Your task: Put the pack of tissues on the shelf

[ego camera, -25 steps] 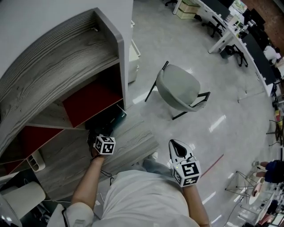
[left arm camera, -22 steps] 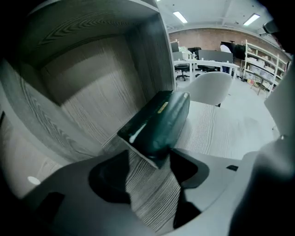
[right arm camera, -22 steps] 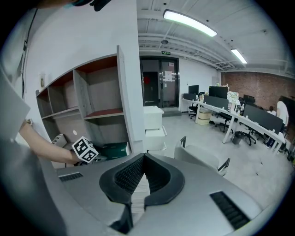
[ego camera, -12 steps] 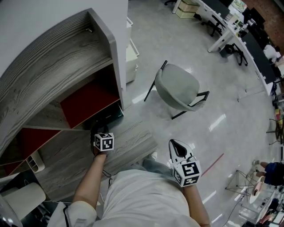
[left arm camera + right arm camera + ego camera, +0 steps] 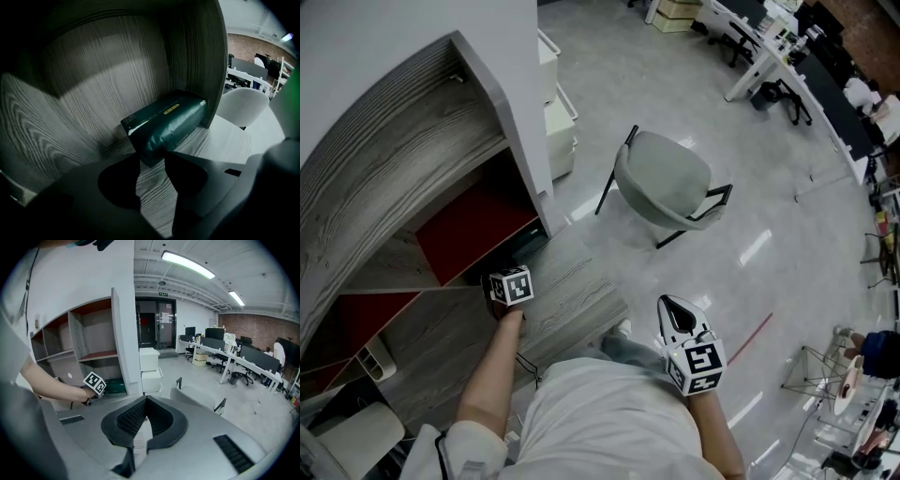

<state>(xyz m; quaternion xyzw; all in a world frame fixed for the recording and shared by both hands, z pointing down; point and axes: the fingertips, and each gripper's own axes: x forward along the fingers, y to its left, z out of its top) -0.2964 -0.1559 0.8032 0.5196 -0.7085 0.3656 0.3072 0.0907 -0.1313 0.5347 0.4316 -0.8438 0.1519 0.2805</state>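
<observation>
The pack of tissues [image 5: 168, 119] is dark green and lies on the grey wood bottom board [image 5: 220, 140] of the shelf unit, against its side wall. My left gripper [image 5: 152, 159] reaches into that compartment. Its jaws have drawn in on the pack's near end and touch it on both sides. In the head view the left gripper [image 5: 508, 279] sits at the compartment mouth with the pack [image 5: 521, 246] just beyond. My right gripper [image 5: 675, 307] hangs by my waist, shut and empty. In the right gripper view, that gripper [image 5: 145, 400] looks toward the pack [image 5: 115, 386].
A grey chair [image 5: 670, 187] stands on the floor right of the shelf unit. A white drawer cabinet [image 5: 558, 112] is beside the unit's side wall. Red-backed compartments [image 5: 478, 220] lie above the bottom one. Office desks [image 5: 769, 56] fill the far right.
My left gripper has moved a little deeper toward the pack in the bottom compartment. The head view has shifted slightly. The right gripper has stayed where it was.
</observation>
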